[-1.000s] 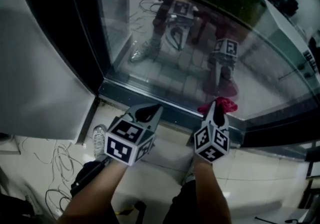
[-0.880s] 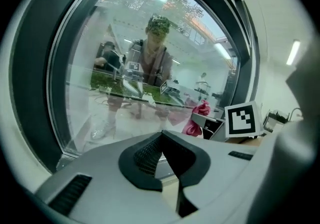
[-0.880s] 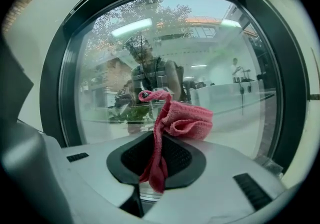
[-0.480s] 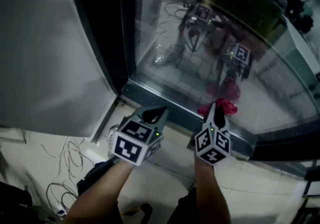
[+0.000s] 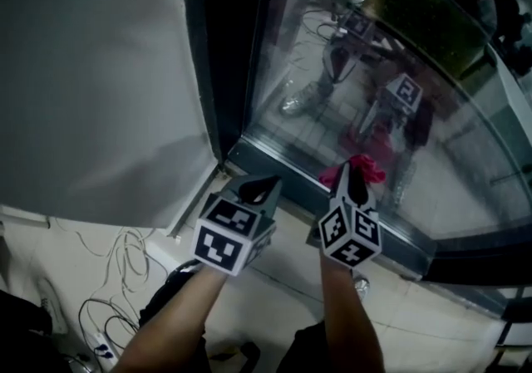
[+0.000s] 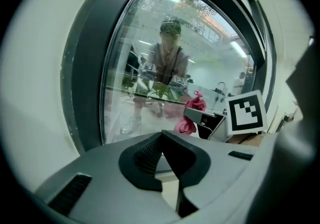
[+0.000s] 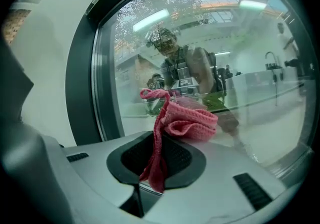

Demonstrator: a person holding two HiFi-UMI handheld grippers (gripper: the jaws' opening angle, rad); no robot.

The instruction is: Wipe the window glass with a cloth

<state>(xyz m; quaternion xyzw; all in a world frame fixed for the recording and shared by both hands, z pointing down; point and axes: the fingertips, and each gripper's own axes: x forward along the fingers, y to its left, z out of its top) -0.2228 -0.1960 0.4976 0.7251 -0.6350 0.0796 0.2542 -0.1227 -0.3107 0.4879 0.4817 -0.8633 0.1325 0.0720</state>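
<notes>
Window glass (image 5: 332, 105) fills the upper right of the head view. It is set in a dark frame (image 5: 220, 72), with a grey wall (image 5: 91, 72) to the left.

The cloth (image 7: 187, 120) is pink and waffle-textured, and the fingers of the right gripper (image 5: 356, 184) pinch it. One tail hangs down between the pads, and a loose bunch stands ahead of the fingertips. The bunch sits low on the pane, just above the bottom rail (image 5: 283, 172). These views do not show whether it touches the glass.

The left gripper (image 5: 259, 190) hovers just beside the right one. Its fingers are pressed together on nothing and point toward the lower left corner of the pane.

Recommended procedure for the wiping stroke:

1. Advance the right gripper until the bunch flattens against the glass. Only the cloth should make contact, since the hard fingertips would likely mark the pane.
2. Maintain firm pressure on the cloth. Only a narrow strip appears to be held, so drag on the glass may pull it free.
3. Start at the corner beside the frame and work in overlapping passes, keeping the gripper square to the pane.
4. Hold the left gripper clear of the stroke path.
5. Mind the cables (image 5: 116, 259) on the floor when you shift your stance.
</notes>
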